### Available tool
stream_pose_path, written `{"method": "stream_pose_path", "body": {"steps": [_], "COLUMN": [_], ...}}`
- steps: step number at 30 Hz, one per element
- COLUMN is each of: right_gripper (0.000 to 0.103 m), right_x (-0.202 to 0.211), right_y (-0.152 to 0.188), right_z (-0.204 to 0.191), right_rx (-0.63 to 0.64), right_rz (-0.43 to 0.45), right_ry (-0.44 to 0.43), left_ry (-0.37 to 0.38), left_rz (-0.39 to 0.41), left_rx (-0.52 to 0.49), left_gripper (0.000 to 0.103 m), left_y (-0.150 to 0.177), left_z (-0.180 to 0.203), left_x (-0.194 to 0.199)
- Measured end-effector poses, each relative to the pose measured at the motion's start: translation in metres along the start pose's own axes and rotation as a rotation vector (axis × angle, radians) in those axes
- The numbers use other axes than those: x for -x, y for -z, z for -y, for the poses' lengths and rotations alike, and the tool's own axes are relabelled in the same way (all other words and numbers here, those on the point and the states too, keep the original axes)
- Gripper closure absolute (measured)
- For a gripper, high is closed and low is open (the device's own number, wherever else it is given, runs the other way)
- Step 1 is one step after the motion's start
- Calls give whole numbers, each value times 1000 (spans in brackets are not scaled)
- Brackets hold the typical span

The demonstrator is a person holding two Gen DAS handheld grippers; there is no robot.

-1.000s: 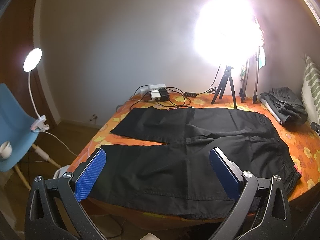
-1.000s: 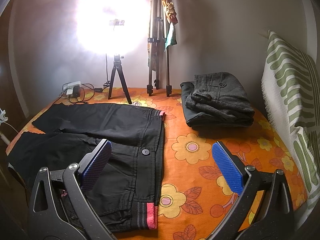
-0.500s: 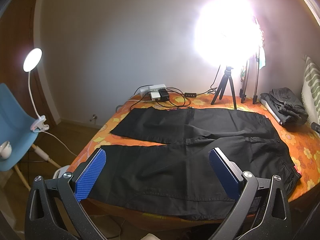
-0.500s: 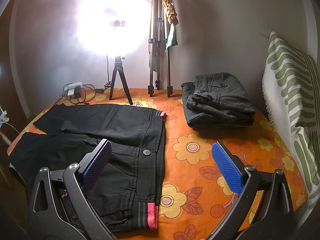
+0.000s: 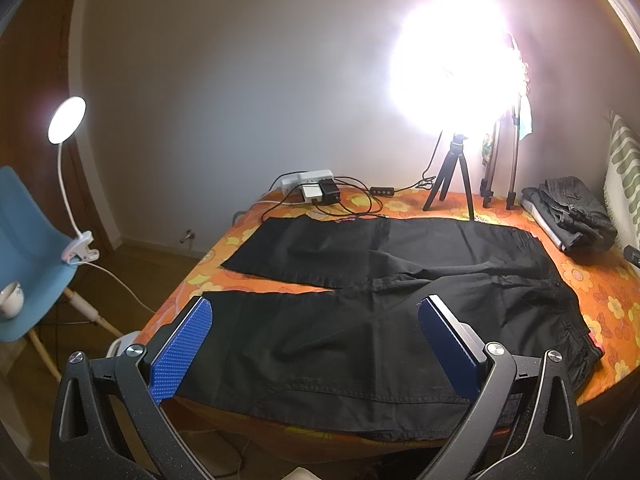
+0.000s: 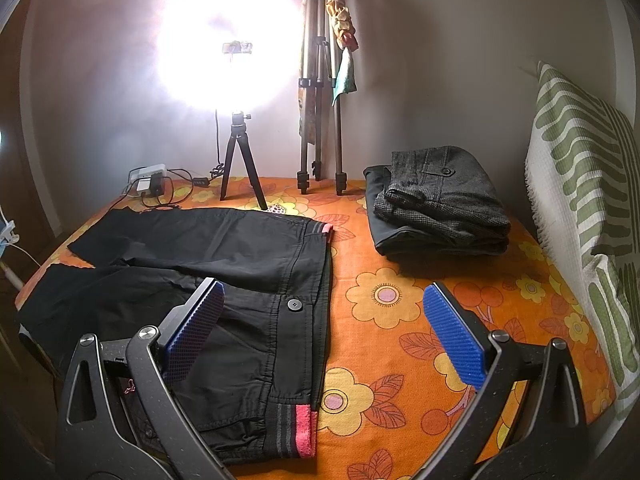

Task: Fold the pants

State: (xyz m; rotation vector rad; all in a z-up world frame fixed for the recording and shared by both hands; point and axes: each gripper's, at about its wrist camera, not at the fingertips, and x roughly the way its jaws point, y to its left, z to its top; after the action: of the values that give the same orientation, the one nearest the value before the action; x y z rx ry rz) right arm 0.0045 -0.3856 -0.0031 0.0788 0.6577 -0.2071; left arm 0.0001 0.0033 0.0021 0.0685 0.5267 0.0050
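Because both legs lie spread flat and apart on the flower-print bed (image 5: 592,280), the black pants (image 5: 380,320) are positioned for a first fold, judged not yet begun. At the left, the left gripper (image 5: 316,344) hovers above the near leg, jaws released wide and holding nothing, tilted down toward the fabric near the near edge. Further right, the right gripper (image 6: 320,332) hovers over the waistband (image 6: 298,430), jaws likewise released and straddling the button (image 6: 295,304). At the far right, a folded stack of garments (image 6: 440,208) lies well apart from the pants.
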Motion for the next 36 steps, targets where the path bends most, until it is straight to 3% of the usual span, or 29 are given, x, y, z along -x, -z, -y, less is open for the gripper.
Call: {"method": "stream_pose_path", "body": {"steps": [13,21,30,33,36], "right_gripper": [1,2,16,17,25], "right_x": [1,2,-5,-3,-4], "right_y": [-1,0,14,23,34], "right_z": [-3,-9,-26,-39,-52], "right_rx": [6,22,126,189,248], "right_rz": [0,-2,-59,-77,-114], "right_ry": [-5,-31,-155,-218,-292], "left_ry": [5,46,50,40,39], "left_rz": [-1,-20,-62,-90,-122], "left_rx": [5,56,63,74,97], "left_gripper": [0,0,0,5,9], "left_y": [2,7,17,23,29], "left_z": [-1,-12,-24,-33,-42], "left_x": [0,-6,-19,-24,-30]}}
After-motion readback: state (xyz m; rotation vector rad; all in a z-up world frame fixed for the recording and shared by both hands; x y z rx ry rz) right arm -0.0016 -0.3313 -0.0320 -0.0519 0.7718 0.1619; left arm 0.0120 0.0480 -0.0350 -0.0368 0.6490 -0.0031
